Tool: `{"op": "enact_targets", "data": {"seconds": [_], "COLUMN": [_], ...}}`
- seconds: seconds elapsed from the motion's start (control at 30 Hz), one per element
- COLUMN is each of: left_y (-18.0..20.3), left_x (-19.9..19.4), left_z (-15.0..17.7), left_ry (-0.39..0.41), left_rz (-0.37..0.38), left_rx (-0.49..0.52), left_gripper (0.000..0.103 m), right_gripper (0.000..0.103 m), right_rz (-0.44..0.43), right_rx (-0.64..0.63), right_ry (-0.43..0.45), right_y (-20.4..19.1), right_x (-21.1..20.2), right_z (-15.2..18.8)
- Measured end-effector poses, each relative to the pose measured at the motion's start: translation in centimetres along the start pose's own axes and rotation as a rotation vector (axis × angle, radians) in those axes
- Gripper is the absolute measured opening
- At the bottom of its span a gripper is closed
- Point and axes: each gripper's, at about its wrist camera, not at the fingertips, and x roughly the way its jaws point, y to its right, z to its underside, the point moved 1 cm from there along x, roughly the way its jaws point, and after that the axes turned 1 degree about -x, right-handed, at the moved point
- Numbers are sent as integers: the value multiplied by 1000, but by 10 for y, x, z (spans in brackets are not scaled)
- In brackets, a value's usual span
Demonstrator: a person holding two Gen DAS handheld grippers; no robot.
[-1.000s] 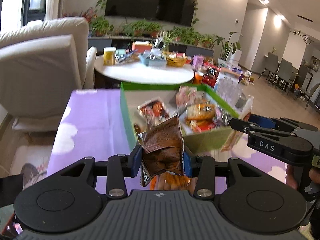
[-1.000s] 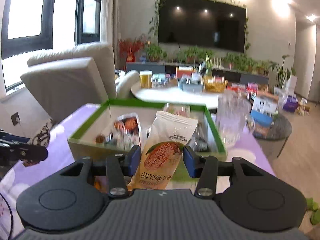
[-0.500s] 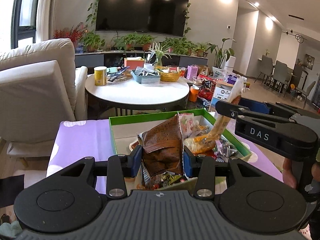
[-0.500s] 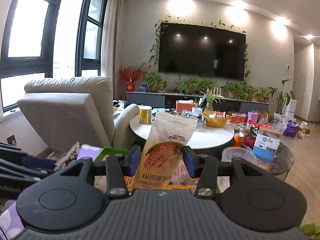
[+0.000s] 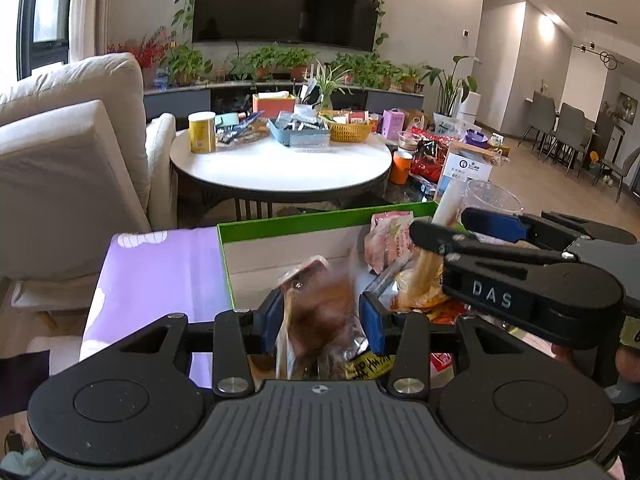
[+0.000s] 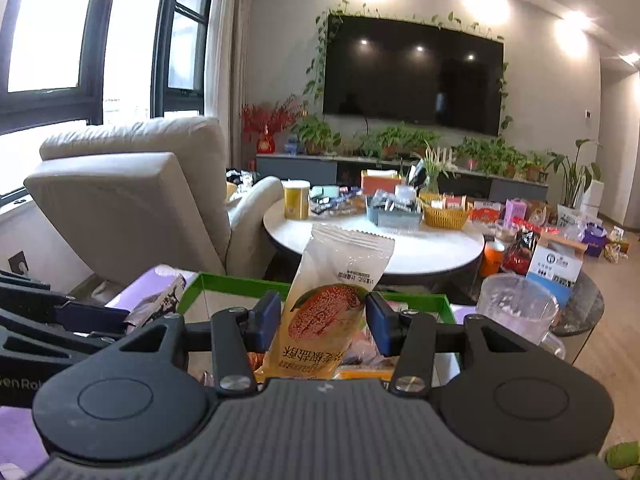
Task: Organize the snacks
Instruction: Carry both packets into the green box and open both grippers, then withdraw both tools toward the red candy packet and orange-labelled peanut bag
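A green-rimmed box (image 5: pixel 320 216) holds several snack packets on a purple tablecloth (image 5: pixel 160 272). My left gripper (image 5: pixel 322 318) stands over the box with a blurred brown snack packet (image 5: pixel 324 312) between its blue pads; the jaws look wider than before, and I cannot tell if they still grip it. My right gripper (image 6: pixel 322 322) is shut on a yellow and white snack bag (image 6: pixel 332 296) above the box's near edge (image 6: pixel 240 282). It also shows in the left wrist view (image 5: pixel 434 236), over the box's right side. A pink packet (image 5: pixel 390 240) leans in the box.
A clear plastic jug (image 6: pixel 516 308) stands right of the box. A round white table (image 5: pixel 280 164) with baskets and a yellow can (image 5: pixel 201 132) is behind. A cream armchair (image 5: pixel 68 152) is at the left. Boxes and bags (image 5: pixel 460 160) crowd the right.
Both grippers dropped lower over the box. The left jaws widened and the brown packet sank between them, now blurred. The right gripper still holds its bag.
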Motion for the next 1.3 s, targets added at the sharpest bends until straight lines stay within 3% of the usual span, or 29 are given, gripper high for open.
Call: {"op": "enact_targets", "data": {"seconds": [0.17, 0.37, 0.63, 0.87, 1.07, 1.3], "left_y": [1, -5, -17, -28, -31, -3], "left_x": [4, 1, -32, -52, -34, -23], "left_z": [1, 2, 19, 51, 84, 100], "left_ry": [19, 10, 16, -32, -110, -175], "left_rz": [-19, -50, -104, -138, -227, -125], "left_rx": [27, 6, -16, -56, 1, 98], "left_gripper": [46, 46, 46, 46, 46, 46], "right_gripper": [74, 74, 74, 74, 74, 74], "right_rz": [5, 3, -4, -47, -74, -88], "right_rx": [11, 14, 0, -43, -65, -55], "right_ry": [0, -18, -26, -56, -111, -173], "right_y": [-1, 1, 3, -2, -7, -7], "right_x": [2, -4, -27, -48, -60, -70], "right_z": [1, 3, 10, 25, 43, 62]}}
